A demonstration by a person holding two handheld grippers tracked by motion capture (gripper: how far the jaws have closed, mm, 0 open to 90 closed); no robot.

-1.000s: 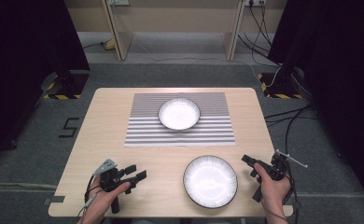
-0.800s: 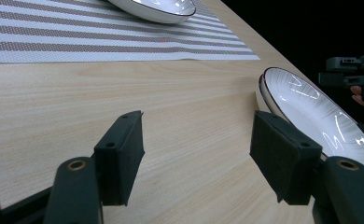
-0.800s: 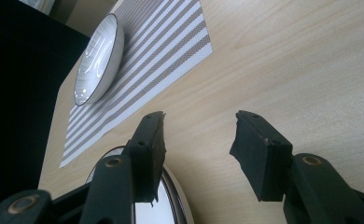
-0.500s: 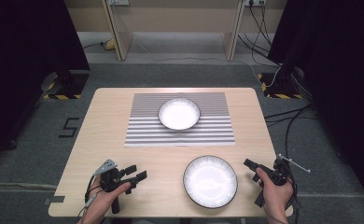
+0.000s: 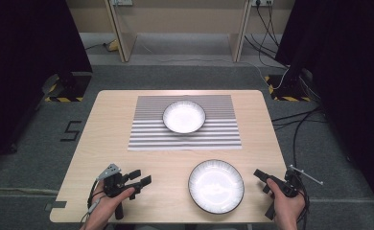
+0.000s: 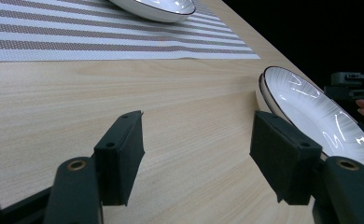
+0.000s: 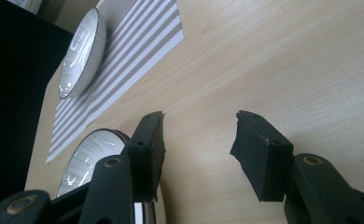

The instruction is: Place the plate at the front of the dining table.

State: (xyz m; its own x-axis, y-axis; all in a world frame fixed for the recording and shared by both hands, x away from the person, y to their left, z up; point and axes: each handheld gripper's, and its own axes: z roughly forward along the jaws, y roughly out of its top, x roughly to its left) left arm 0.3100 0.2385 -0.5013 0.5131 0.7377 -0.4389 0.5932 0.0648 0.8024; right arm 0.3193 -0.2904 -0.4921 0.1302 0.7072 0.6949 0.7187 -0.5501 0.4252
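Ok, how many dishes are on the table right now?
2. A bowl sits on the striped placemat at the far side; a plate lies on bare wood near the front edge, between the two claws.

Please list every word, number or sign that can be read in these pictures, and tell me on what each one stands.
"5": a dark mark shaped like this digit, on the grey floor left of the table in the high view.
The yellow and black hazard stripes on the floor carry no text.
The plate, the bowl and the striped mat bear no writing.
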